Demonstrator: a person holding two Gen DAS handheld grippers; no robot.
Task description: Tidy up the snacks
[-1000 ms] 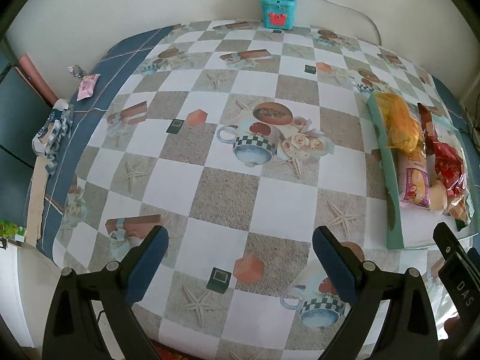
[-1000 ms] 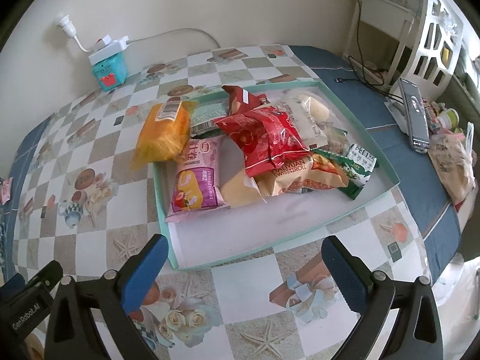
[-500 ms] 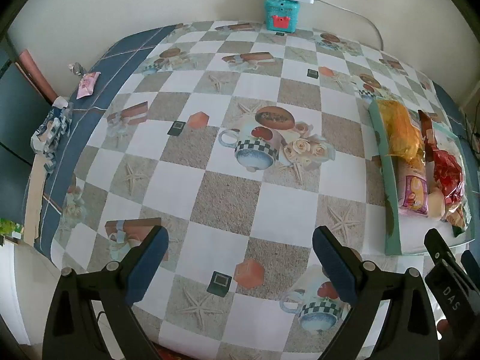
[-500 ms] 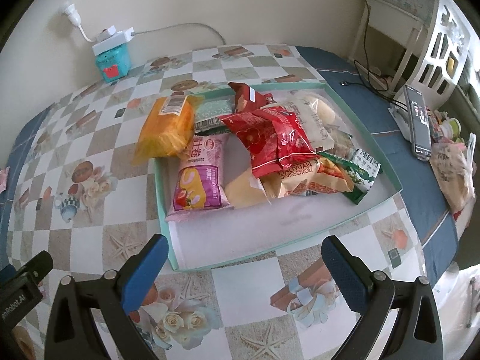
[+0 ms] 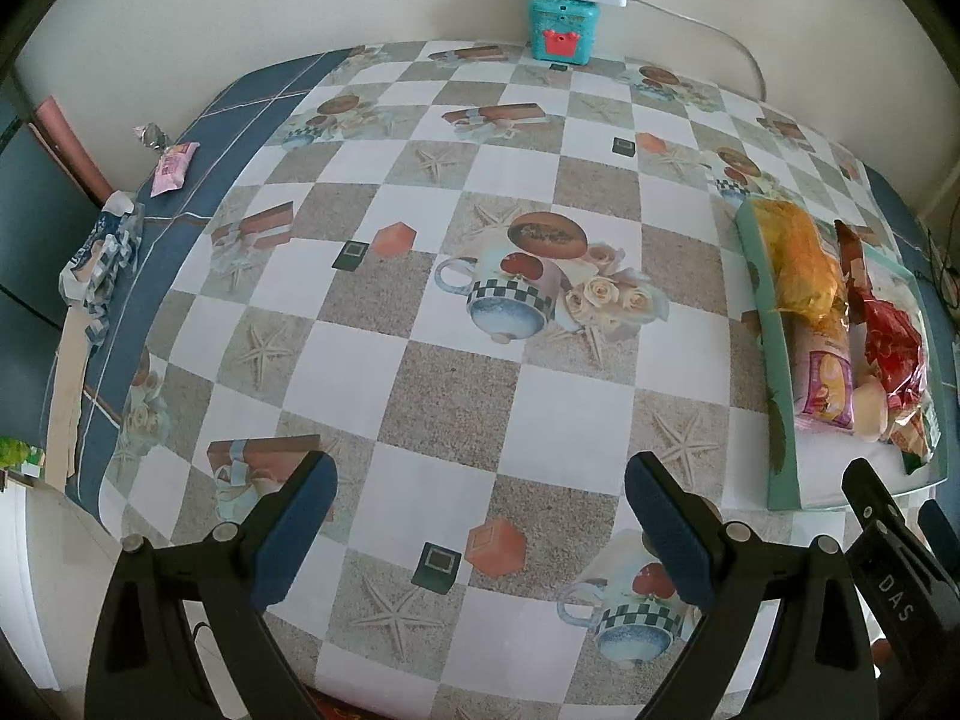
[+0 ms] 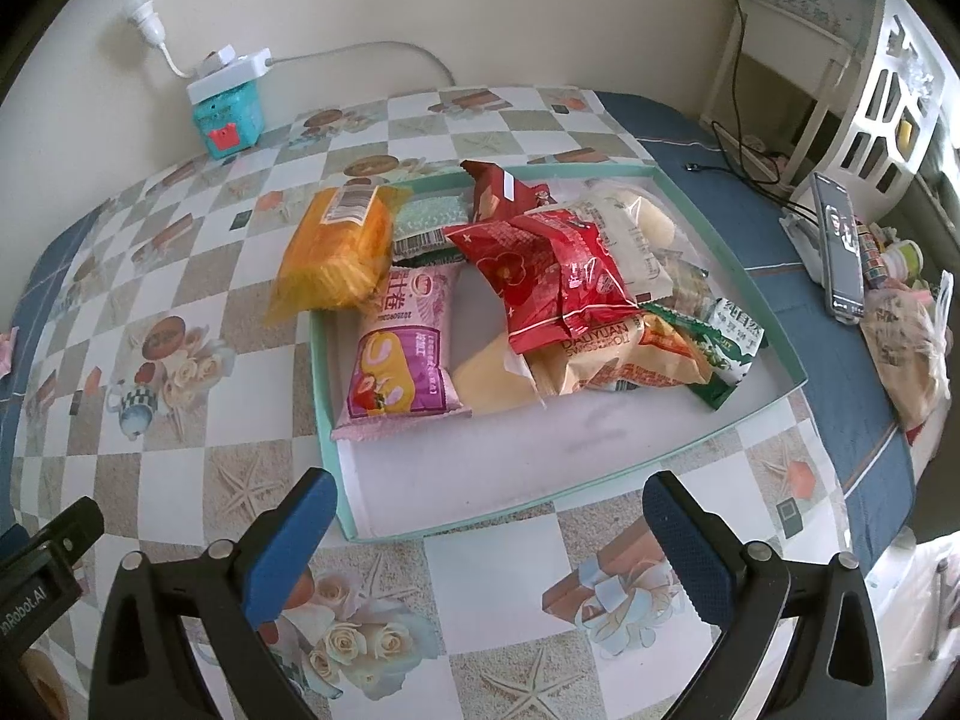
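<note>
Both of my grippers have drifted a little since a second ago: the teal box with the red crab face (image 5: 562,30) sits higher in the left view, and the shallow teal-rimmed cardboard tray (image 6: 759,294) has slid lower and nearer in the right view. My left gripper (image 5: 479,492) hovers with its blue-padded fingers wide apart and empty above a bare stretch of the checked vinyl tablecloth printed with teapots and starfish (image 5: 456,384), with open room ahead all the way to the wall. My right gripper (image 6: 489,510) is likewise spread wide and holds nothing, hanging just short of the tray's near edge. The snacks lie heaped in the tray's far half: an orange cellophane pack (image 6: 339,246) hangs over the left rim, a pink and purple cake-roll packet (image 6: 399,354) lies beside it, and a red foil bag (image 6: 552,276) tops the pile; the near half of the white floor is bare. A small pink wrapper (image 5: 174,167) lies alone at the table's far left edge. A dark phone (image 6: 840,246) stands propped on the blue border at right. Packets under the pile are mostly hidden.
</note>
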